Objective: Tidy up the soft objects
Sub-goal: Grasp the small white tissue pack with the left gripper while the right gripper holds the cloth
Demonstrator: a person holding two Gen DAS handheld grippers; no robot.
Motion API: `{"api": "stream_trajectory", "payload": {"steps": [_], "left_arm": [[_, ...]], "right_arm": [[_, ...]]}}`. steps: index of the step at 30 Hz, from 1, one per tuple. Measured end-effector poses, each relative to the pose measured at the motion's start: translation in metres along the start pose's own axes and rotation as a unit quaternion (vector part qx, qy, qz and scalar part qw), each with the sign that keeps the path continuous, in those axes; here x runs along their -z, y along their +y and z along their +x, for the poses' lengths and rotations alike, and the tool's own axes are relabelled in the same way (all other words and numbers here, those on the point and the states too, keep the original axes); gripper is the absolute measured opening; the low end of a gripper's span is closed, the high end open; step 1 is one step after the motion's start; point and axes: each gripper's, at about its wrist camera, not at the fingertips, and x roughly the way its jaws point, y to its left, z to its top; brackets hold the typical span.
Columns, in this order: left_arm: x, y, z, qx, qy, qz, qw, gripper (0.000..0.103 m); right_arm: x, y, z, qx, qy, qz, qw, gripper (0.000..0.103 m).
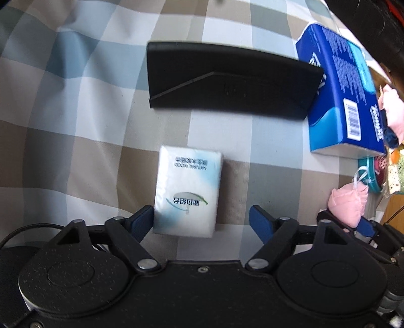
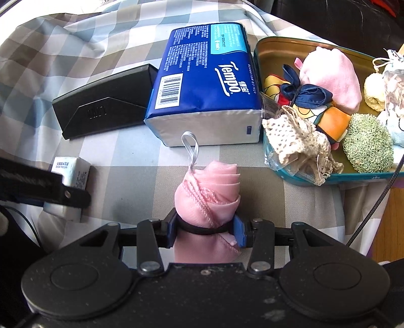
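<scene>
While our right gripper (image 2: 205, 230) clamps its jaws on the pink pouch (image 2: 209, 191), our left gripper (image 1: 202, 222) holds its jaws open astride the white tissue pack (image 1: 188, 191), one pad touching it. Both hang over the checked cloth (image 1: 75, 126). Beyond lie a black case (image 1: 227, 80), a blue tissue pack (image 2: 207, 83), and a tin (image 2: 328, 176) of soft things.

Big checked cloth (image 2: 75, 50) in blue, grey and brown, bright daylight on it, wooden floor (image 2: 388, 227) at right, dark furniture (image 2: 341, 17) behind
</scene>
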Motion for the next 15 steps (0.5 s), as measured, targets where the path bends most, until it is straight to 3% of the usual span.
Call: {"api": "stream_trajectory", "payload": {"steps": [2,10,15], "left_arm": [[0.0,-0.001,0.007,0.004,0.01,-0.003,0.9999,0.053],[0.012,-0.008,0.001,0.018,-0.027,0.011,0.9994,0.053],[0.02,-0.003,-0.013,0.029,-0.048,0.005,0.9984,0.052]], "right_arm": [[0.001,-0.002,0.0,-0.001,0.0,0.003,1.0,0.043],[0.003,-0.003,-0.005,-0.004,0.003,-0.002,1.0,0.038],[0.008,-0.003,-0.016,-0.03,0.003,-0.003,1.0,0.036]]}}
